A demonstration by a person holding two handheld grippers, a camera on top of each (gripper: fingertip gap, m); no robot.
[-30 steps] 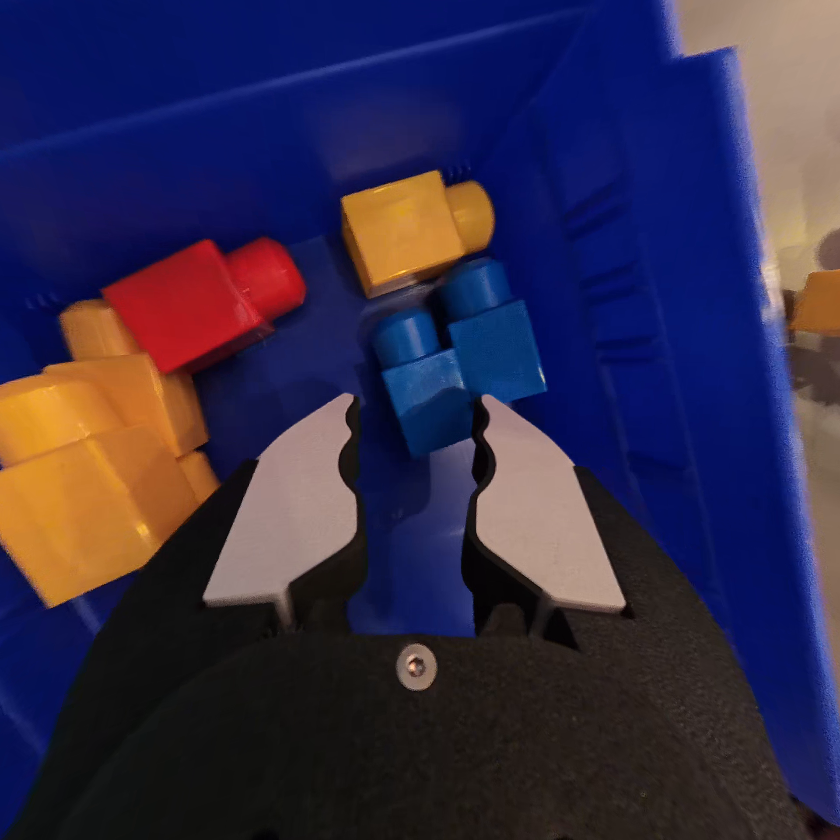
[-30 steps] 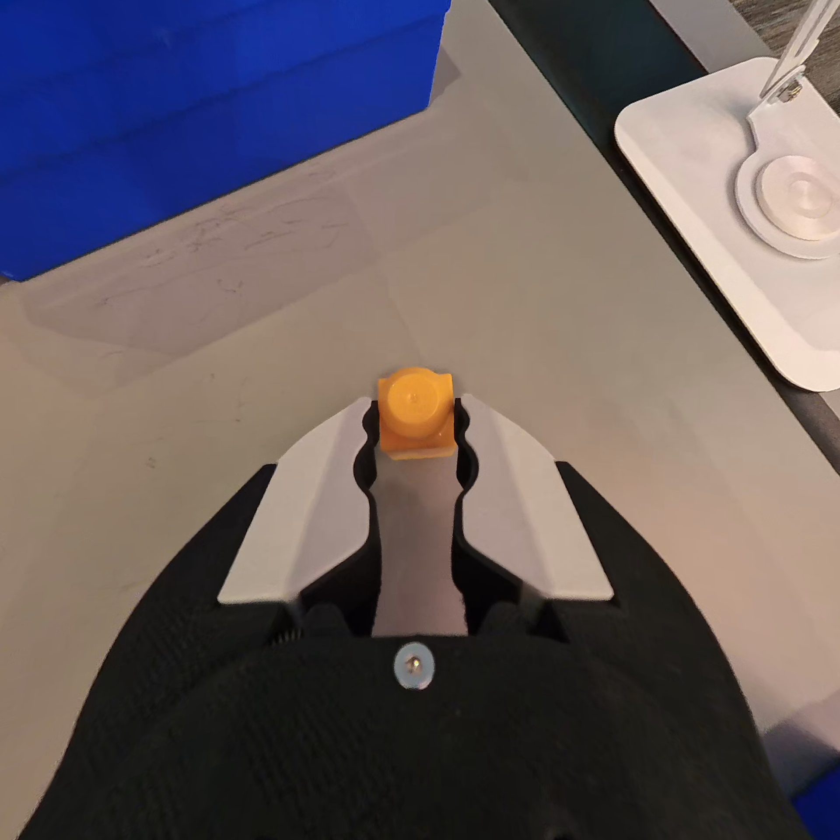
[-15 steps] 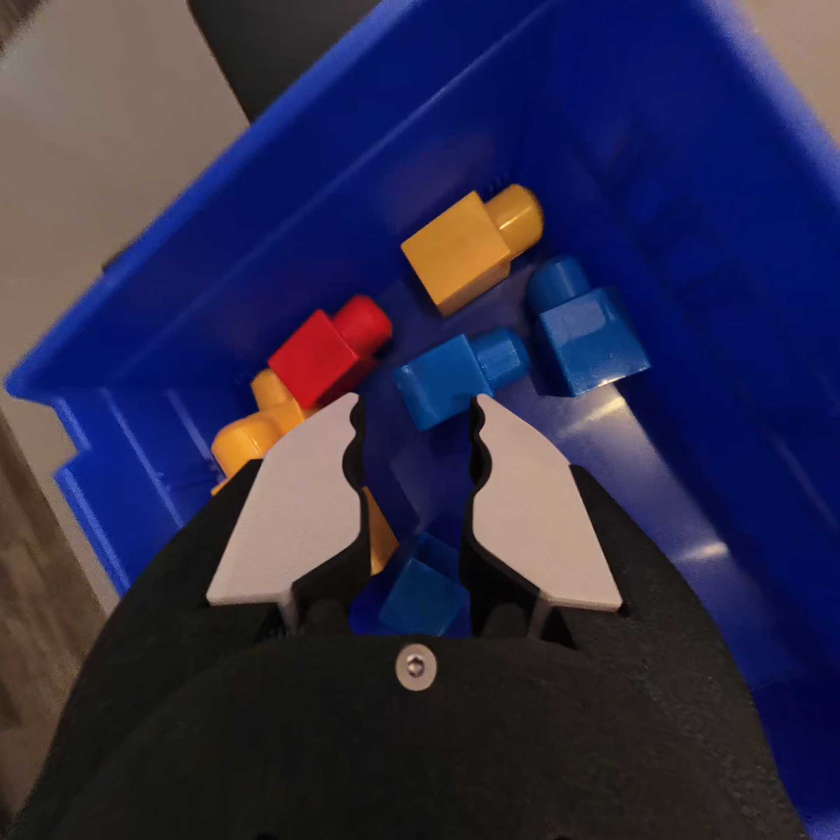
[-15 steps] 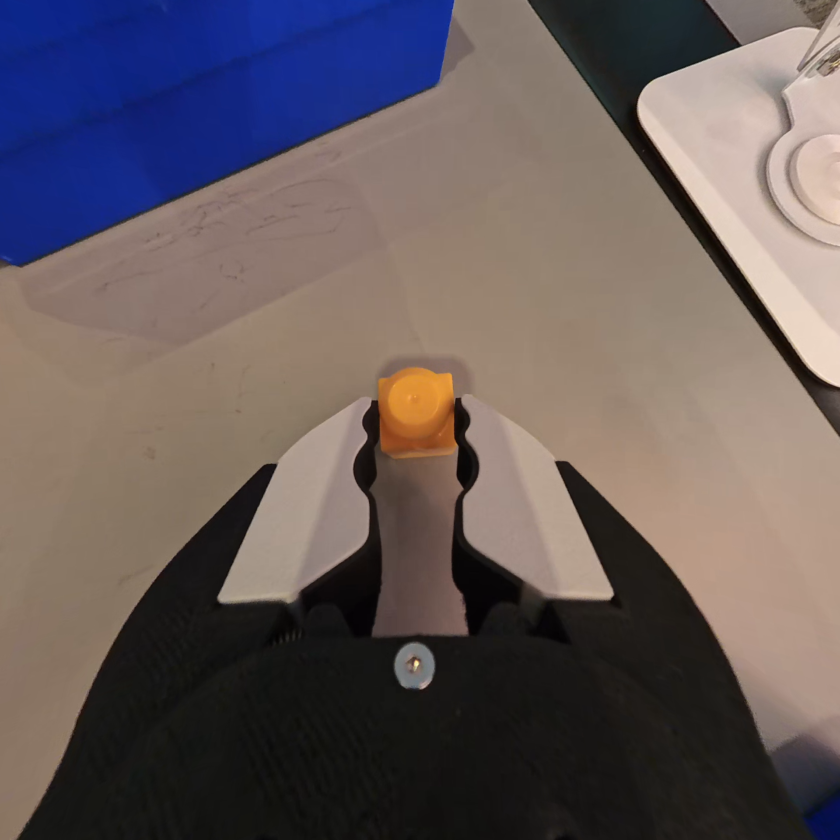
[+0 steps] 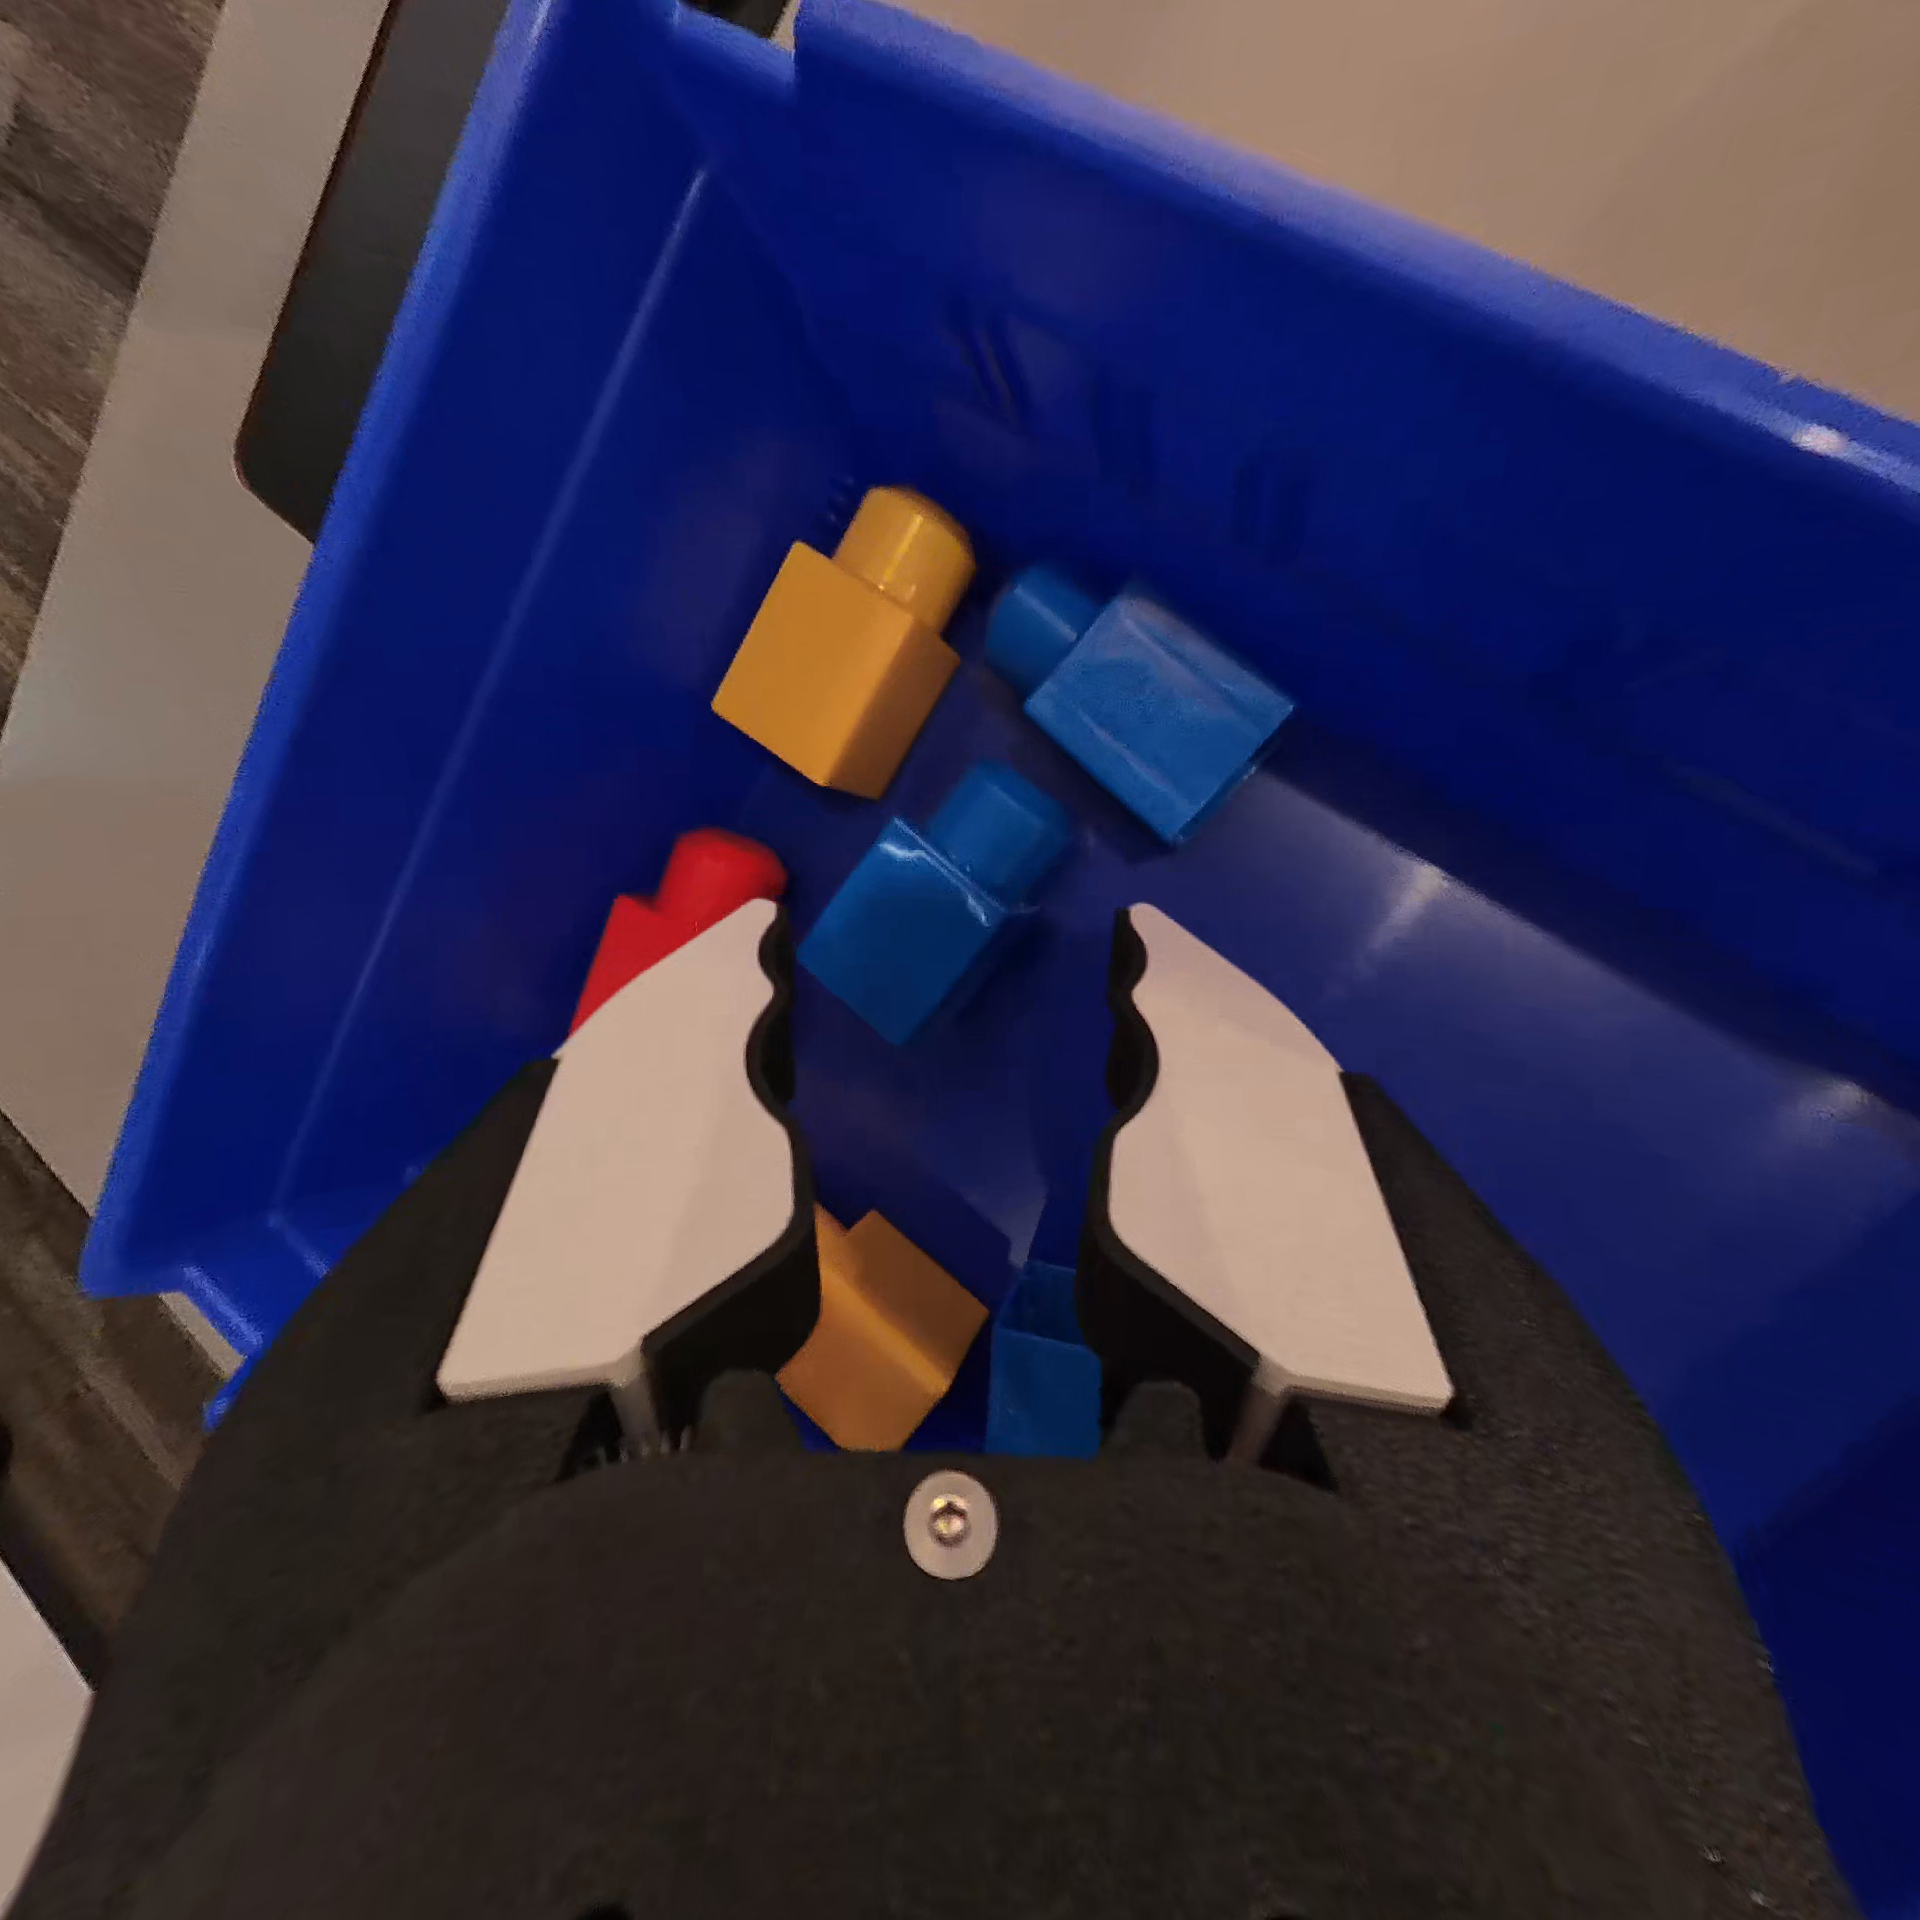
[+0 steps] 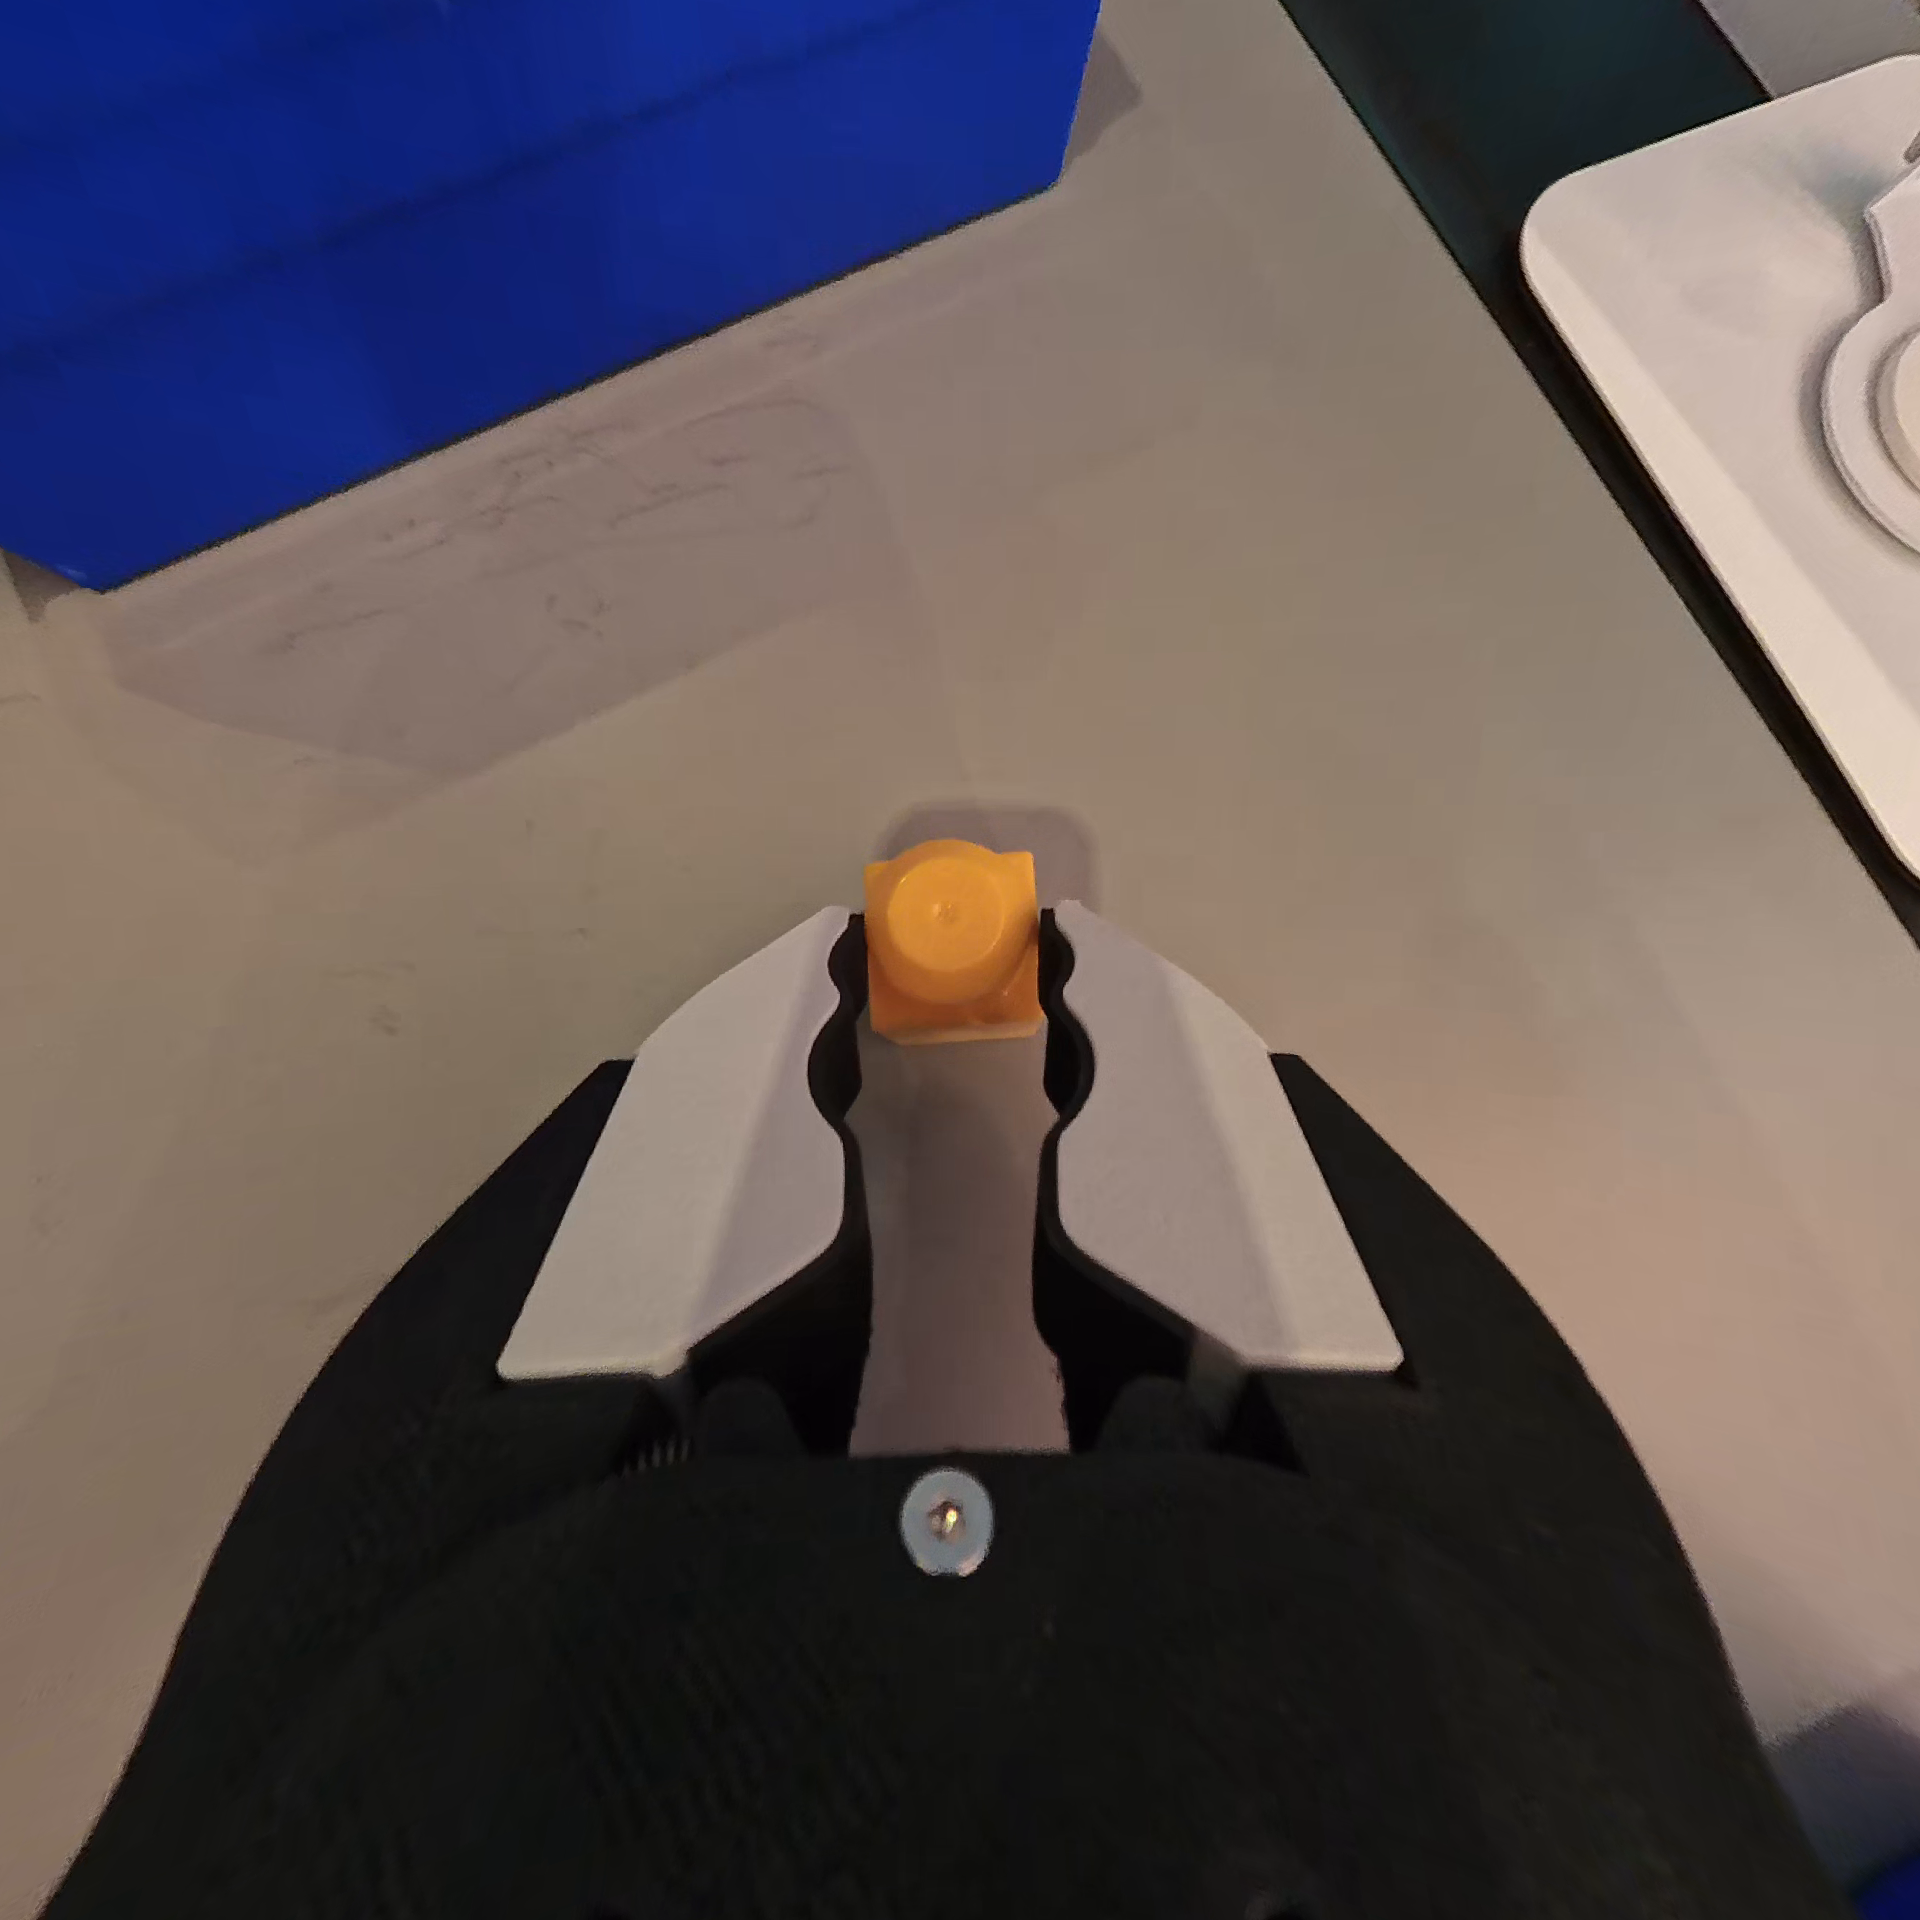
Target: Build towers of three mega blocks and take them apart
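– Where's the orange block (image 6: 951,951)?
– Clamped between the right hand-held gripper (image 6: 951,961)'s pads, over the worktop (image 6: 1299,727), stud up.
– And the left hand-held gripper (image 5: 951,961)?
– Open, gripping nothing, inside the blue bin (image 5: 1455,499); a blue block (image 5: 925,914) lies just ahead of its fingertips.

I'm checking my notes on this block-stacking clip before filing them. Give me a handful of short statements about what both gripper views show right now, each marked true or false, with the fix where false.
1. The right gripper grips an orange block between its fingertips. True.
2. The left gripper is clamped on a red block. False: its jaws stand open and hold nothing; the red block lies beside its left finger.
3. The blue bin holds blue blocks and yellow blocks. True.
4. The orange block has its stud pointing away from the camera. False: the round stud faces the camera.
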